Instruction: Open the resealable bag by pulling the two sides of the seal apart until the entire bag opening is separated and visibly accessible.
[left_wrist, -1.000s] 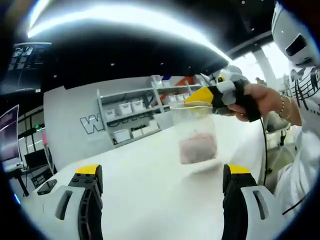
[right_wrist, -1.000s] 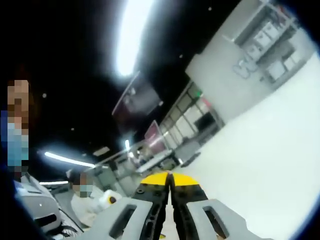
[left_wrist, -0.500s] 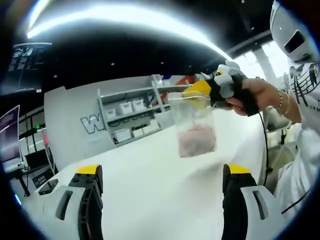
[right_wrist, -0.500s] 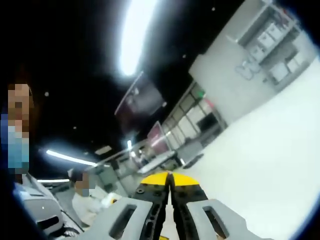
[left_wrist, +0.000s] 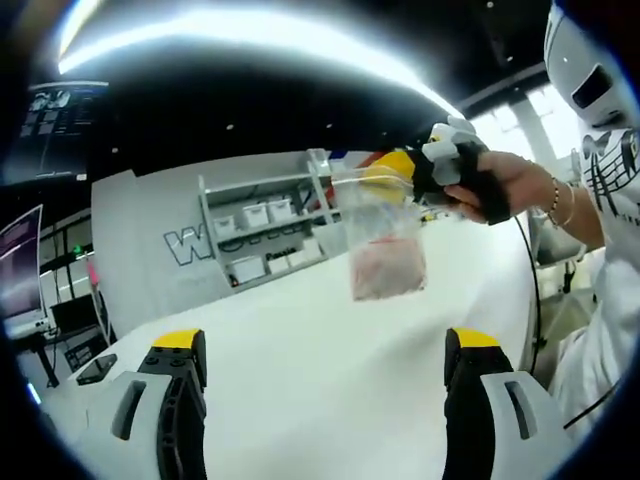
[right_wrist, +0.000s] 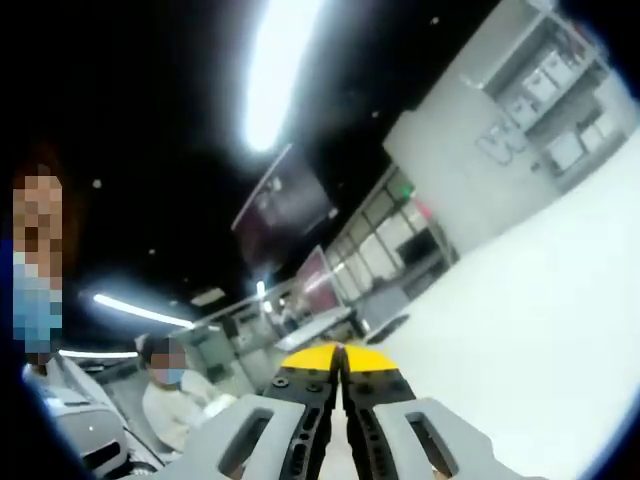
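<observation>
While the resealable bag (left_wrist: 385, 240) hangs in the upper right of centre of the left gripper view, clear of the white table (left_wrist: 330, 370) below it, it is carried by the right gripper (left_wrist: 400, 176) alone, whose yellow-tipped jaws are clamped on the bag's top edge. In the right gripper view those same jaws (right_wrist: 341, 362) stand pressed together at bottom centre, with the pinched film too thin to make out between them. The left gripper (left_wrist: 325, 345) is released: its two jaws rise wide apart at the lower left and lower right of its view, well short of the bag and holding nothing.

Risks, as judged. With a single pinch at one end of the seal, the pinkish contents (left_wrist: 388, 268) weigh the pouch down, so it may swing or twist and present the seal edge-on to the left jaws. If the left jaws then close on both walls at once, the seal would only be squeezed tighter. A pull too sharp could slip the film from the right pinch and drop the bag.

Pose. The person's hand (left_wrist: 500, 185) grips the right gripper at the upper right of the left gripper view, wrist level, forearm entering from the right edge.
</observation>
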